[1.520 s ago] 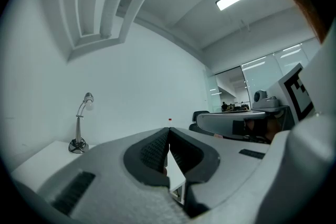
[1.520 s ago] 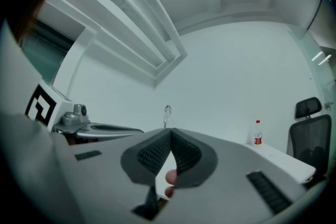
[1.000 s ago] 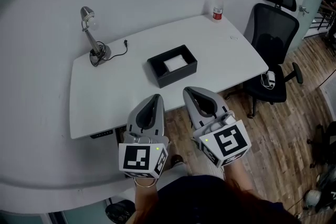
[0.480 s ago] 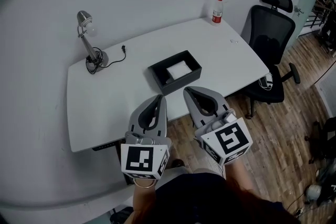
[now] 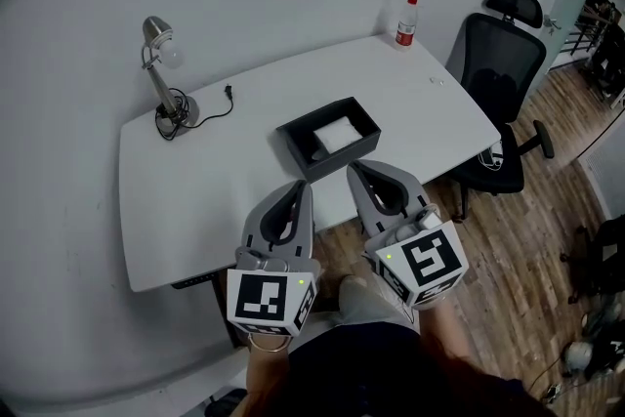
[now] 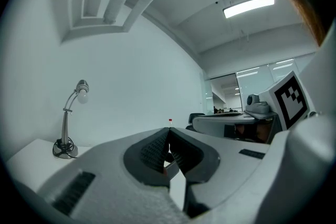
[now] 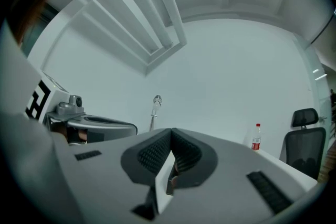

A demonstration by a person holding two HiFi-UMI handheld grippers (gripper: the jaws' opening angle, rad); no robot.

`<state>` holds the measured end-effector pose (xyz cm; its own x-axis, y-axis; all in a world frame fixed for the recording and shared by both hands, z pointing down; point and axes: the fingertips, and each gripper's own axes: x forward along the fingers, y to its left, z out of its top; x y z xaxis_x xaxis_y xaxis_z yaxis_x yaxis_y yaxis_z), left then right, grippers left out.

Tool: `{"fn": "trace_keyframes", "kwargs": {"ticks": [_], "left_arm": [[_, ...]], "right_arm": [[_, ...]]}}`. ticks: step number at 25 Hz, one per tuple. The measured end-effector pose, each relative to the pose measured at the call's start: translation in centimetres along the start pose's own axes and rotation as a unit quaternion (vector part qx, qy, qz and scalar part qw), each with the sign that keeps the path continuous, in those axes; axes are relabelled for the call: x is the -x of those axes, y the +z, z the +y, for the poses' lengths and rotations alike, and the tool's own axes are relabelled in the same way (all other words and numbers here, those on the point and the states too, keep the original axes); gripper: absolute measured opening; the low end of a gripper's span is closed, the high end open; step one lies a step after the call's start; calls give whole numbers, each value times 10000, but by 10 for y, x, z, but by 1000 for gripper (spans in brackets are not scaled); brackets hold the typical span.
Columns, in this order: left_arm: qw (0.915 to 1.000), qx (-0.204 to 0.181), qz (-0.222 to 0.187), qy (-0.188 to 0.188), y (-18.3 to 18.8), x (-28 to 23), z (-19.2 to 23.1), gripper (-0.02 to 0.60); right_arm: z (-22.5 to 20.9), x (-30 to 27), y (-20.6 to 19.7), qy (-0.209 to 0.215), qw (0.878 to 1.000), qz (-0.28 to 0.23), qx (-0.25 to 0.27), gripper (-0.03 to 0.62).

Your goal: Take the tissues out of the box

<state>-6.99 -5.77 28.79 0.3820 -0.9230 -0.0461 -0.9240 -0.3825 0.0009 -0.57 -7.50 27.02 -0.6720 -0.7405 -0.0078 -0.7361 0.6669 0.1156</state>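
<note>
The left tool [image 5: 297,187] and right tool [image 5: 355,171] are held shut, empty, short of the bench [image 5: 195,181]. The tissues [image 5: 338,134] lie in the box [image 5: 327,159] mid-bench; with jaws unopened, it may be shoved.

White desk [image 5: 195,200] straight ahead of the jaws. Desk lamp [image 5: 164,73] ahead-left at the desk's far corner, upright. Its cord [image 5: 220,101] trails across the top, plug lying on the surface. Red-capped bottle [image 5: 405,20] ahead-right at the far edge, upright. Black office chair [image 5: 496,93] right of the jaws, at the desk's end. Wood floor [image 5: 537,249] under and right of them.
</note>
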Motion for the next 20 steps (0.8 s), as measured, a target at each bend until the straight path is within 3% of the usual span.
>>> {"fn": "trace_keyframes", "kwargs": {"ticks": [9,16,20], "left_arm": [[9999,23,90,-80,-9,-12,10,26],[9999,5,102,-109,-11,-28,23,26],[9998,-7,131,-133,-14,-39,32,26]], "right_arm": [[-8,-14,-5,-195,9995,9,257,18],[-14,-30,-7,-26,9998,-9,-220,18],[-23,-40,-16,-127,9994,247,-225,18]]}}
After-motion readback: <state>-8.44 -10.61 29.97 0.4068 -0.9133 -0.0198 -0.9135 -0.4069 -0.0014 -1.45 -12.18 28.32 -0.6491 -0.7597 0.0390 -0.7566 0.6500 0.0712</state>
